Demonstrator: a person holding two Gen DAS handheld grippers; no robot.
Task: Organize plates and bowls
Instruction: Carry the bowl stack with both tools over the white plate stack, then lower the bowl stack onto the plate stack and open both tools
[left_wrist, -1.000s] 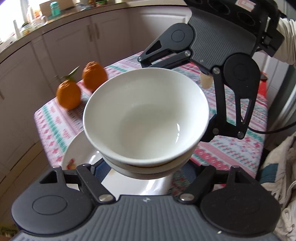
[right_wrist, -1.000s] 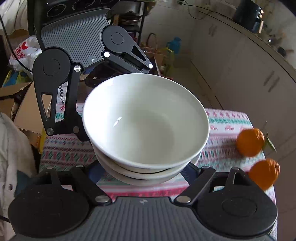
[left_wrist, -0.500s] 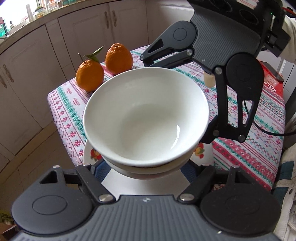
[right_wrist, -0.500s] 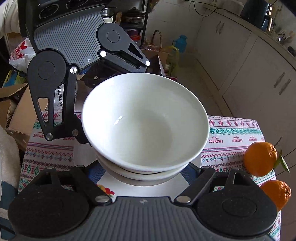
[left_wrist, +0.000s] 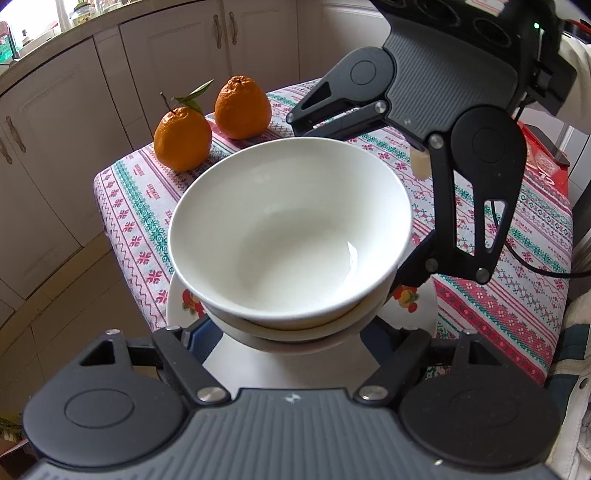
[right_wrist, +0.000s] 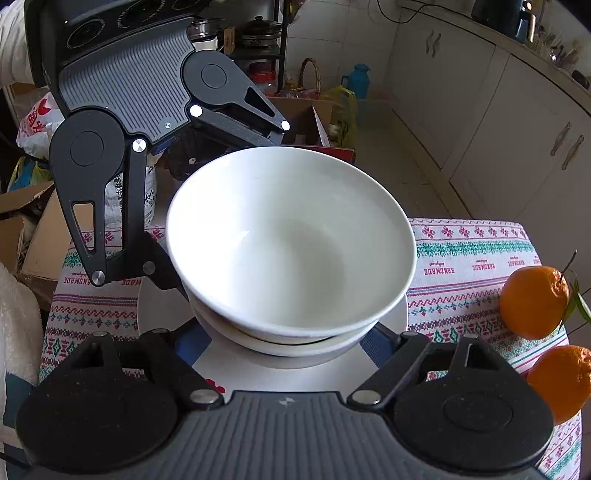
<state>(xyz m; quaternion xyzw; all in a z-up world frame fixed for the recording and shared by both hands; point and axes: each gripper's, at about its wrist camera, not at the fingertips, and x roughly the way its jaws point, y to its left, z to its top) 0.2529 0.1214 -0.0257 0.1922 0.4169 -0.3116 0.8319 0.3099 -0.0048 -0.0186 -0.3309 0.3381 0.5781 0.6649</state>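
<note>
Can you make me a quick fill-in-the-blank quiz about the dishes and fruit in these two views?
1. The white bowls are nested in a stack of ____.
2. Below the stack lies a plate with a ____ pattern.
3. On the tablecloth sit ____ oranges.

Answers: two; fruit; two

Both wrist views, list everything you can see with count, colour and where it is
bowls: two, white, nested, held between both grippers above the plate
plate: one, white with fruit print, on the tablecloth under the bowls
oranges: two, orange, one with a leafy stem, at the table's edge beside the cabinets
tablecloth: one, white with red and green pattern, covering the table
cabinets: cream, along the wall past the table
jug: one, teal, on the floor
cardboard boxes: brown, beside the table
left gripper: black, gripping the bowl stack's near side
right gripper: black, gripping the opposite side
sleeve: light, behind the right gripper
</note>
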